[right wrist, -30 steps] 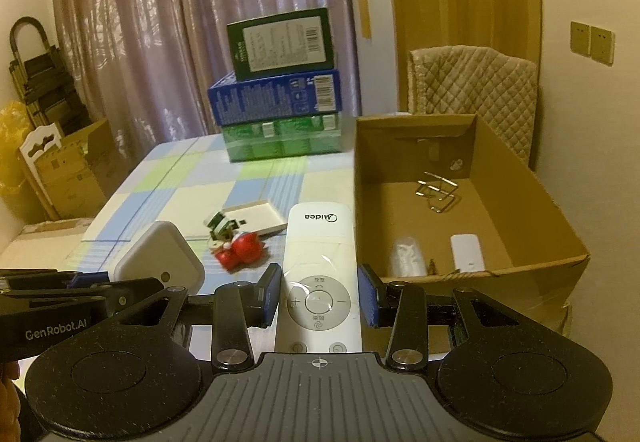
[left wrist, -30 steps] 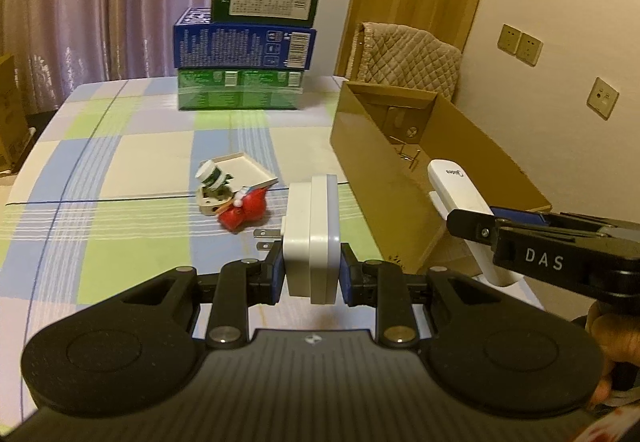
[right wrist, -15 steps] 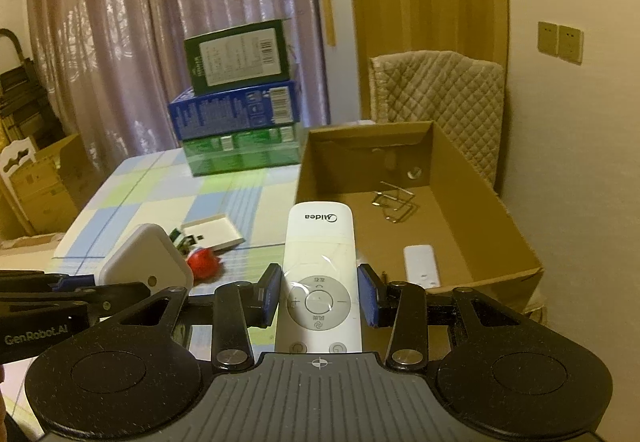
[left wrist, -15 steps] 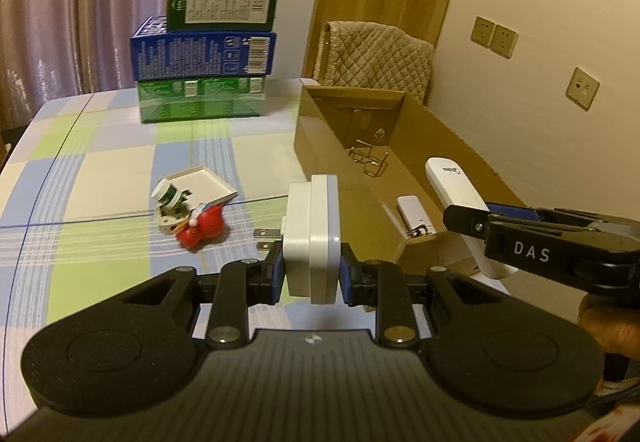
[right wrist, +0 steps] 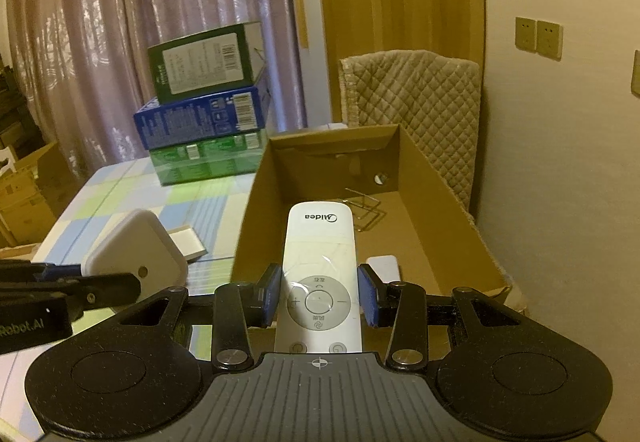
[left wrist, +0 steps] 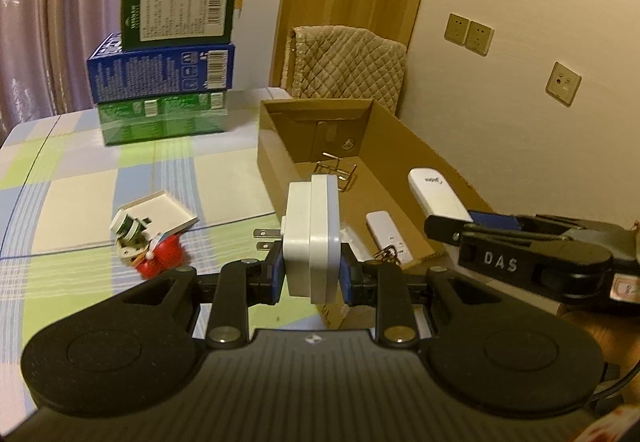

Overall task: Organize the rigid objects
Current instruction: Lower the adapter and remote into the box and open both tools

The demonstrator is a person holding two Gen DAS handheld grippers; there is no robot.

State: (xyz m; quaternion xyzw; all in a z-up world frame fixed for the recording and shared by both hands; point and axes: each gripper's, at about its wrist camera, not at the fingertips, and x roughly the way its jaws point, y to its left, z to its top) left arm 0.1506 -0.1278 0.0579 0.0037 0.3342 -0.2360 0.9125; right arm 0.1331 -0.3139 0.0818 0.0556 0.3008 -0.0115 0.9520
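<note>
Between the left gripper's (left wrist: 311,269) closed jaws a white plastic plug adapter (left wrist: 311,238) is clamped; a white slim remote control (right wrist: 319,278) is gripped by the right gripper (right wrist: 319,300). Ahead, the brown cardboard box (right wrist: 434,178) lies open; early release risks the rim being struck.

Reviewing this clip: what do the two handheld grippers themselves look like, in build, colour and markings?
Both are matte black plastic. The left gripper and the right gripper each have two round discs, a ribbed centre plate with a small crosshair mark, silver pivot screws on jointed links, and blue finger pads. Seen side-on, one bears white "DAS" lettering, the other a partly cut-off "Robot.AI". No sleeve shows.
</note>
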